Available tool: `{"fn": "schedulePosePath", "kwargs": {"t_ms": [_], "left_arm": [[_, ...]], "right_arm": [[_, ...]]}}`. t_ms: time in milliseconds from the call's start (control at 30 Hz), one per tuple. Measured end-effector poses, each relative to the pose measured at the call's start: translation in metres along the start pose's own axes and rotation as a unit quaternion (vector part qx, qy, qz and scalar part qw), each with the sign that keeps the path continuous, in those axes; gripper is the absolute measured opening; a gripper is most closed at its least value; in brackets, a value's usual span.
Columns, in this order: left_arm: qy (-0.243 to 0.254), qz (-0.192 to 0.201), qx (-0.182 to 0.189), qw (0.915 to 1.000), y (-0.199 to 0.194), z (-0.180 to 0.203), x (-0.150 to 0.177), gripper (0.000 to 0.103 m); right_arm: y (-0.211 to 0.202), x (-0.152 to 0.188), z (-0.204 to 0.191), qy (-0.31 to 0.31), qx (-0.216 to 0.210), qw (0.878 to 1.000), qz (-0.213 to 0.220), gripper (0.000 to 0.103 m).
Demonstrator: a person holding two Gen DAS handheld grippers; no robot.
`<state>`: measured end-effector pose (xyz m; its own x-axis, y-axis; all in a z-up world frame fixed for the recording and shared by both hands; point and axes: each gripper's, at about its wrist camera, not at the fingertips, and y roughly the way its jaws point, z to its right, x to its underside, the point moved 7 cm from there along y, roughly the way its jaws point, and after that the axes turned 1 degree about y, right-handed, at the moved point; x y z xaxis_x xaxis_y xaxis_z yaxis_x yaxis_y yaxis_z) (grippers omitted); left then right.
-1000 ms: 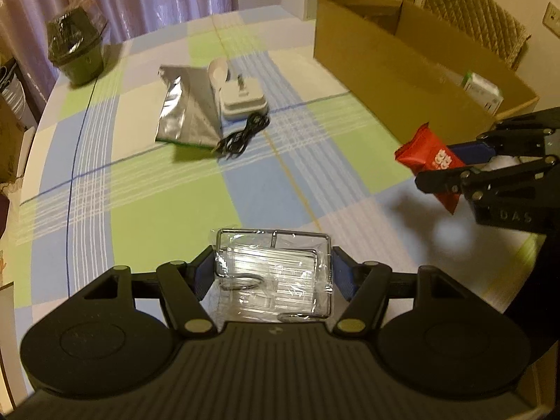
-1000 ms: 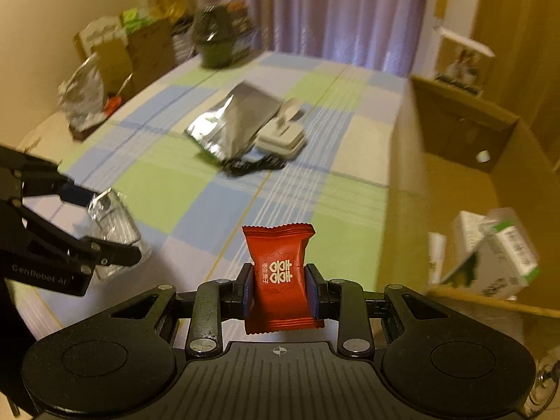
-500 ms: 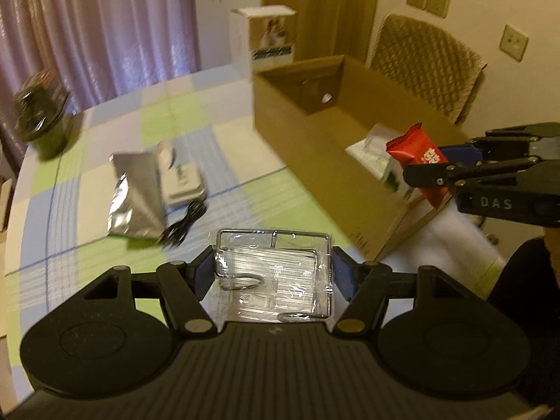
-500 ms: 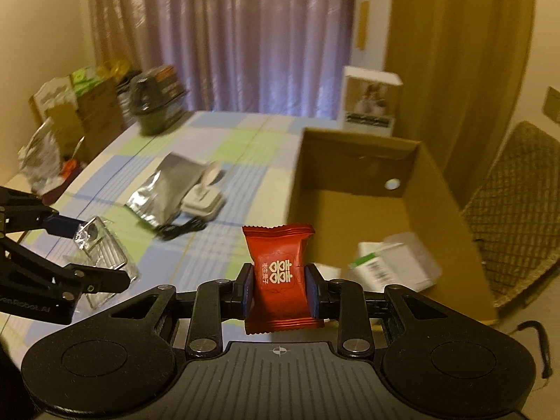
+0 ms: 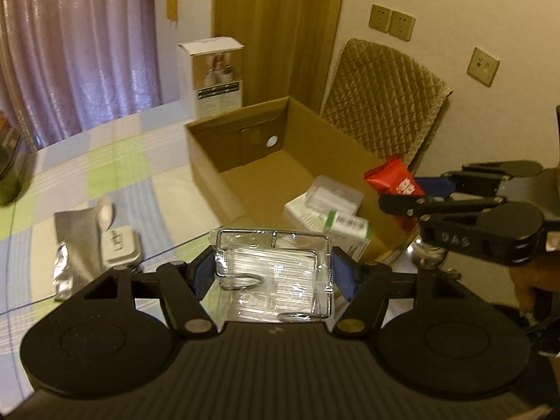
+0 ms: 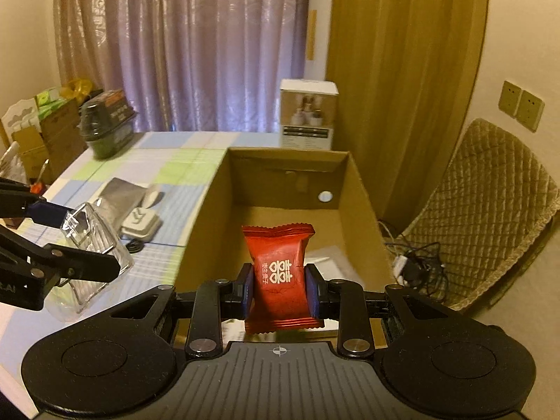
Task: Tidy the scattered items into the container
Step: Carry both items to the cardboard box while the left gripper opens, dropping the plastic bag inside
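Right gripper (image 6: 280, 285) clamps red candy packet (image 6: 279, 273) above cardboard box (image 6: 206, 217)

a purple curtain (image 6: 196, 45) hangs across the far wall, with a tan curtain (image 6: 395, 70) to its right. a padded chair (image 6: 490, 217) stands past the table's right edge, and a tangle of black cables (image 6: 420, 269) lies on the floor beside it. wall sockets (image 5: 392, 22) sit above the chair, another (image 5: 483, 66) further right. a white printed carton (image 6: 308, 113) stands upright at the table's far end. at the far left corner sits a dark green tub (image 6: 105, 129), and off the table's left edge are stacked cardboard boxes and bags (image 6: 45, 122).
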<state>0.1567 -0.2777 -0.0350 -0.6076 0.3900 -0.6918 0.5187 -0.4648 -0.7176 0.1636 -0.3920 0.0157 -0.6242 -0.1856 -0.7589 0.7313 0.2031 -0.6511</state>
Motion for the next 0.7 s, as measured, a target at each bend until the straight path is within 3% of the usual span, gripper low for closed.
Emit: {"fn": "schedulePosePath", "kwargs": {"t_ms": [700], "left_arm": [[-0.039,-0.007,0.045,0.9982,0.064,0.015,-0.054,0.063]], "right_arm": [[0.02,-0.009,0.043,0.014,0.011,1.0,-0.002,0.033]]}}
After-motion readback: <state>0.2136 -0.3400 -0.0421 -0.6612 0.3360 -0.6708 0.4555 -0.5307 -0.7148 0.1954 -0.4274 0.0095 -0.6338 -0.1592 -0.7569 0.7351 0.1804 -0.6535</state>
